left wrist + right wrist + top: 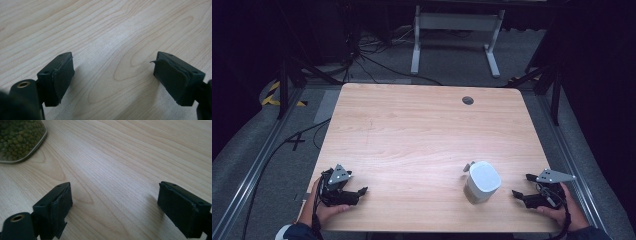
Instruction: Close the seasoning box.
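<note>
We see a light wooden table [422, 130] from above, with a person's two hands coming in at its near edge, each holding a claw. The left claw [354, 192] rests at the near left corner of the table, gripped by the left hand [324, 210], and its grey three-cornered plate [339, 175] sits on top. In the left gripper view this claw [113, 75] is released: its two black jaws stand wide apart with bare wood grain between them, and they hold nothing. The pad on the jaw at the right of that view looks frayed at its upper edge.

The right claw [523, 189] lies at the near right corner, held by the right hand [562, 210], and points toward the middle of the table. It too is released; in the right gripper view [115, 205] the jaws are spread well apart over bare table, with nothing between them.

Just beyond the tips of the right claw, to its inner side, stands a container with a white lid [482, 181], near but not touching the jaws. From above we see its rounded-square lid and a small grey tab at its far left corner. In the right gripper view its clear wall shows up and to the left of the left-hand jaw, filled with small green beans [17, 137]. The container is well apart from the left claw.

Far ahead of both claws, a small dark round grommet [468, 100] sits near the table's far edge.
</note>
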`<state>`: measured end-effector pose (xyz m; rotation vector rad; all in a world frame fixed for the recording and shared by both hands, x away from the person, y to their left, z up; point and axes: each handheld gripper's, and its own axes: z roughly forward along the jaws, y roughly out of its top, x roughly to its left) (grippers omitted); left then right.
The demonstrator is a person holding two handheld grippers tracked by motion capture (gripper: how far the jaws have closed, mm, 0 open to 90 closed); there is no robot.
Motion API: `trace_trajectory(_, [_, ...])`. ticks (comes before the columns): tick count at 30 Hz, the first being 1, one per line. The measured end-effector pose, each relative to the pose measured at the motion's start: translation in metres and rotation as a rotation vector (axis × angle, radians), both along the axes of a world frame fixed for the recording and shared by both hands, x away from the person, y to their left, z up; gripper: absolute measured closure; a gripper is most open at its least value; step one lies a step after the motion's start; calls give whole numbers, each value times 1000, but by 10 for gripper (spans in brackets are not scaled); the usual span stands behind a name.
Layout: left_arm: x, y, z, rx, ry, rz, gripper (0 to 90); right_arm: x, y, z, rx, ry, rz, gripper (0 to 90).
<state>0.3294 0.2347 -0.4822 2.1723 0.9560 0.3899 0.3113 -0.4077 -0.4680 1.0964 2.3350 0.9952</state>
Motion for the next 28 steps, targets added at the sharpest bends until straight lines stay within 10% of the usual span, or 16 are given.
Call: trace_trajectory(28, [-1,-1,0,-6,13,28,153,0,0,0,-1,0,6,121])
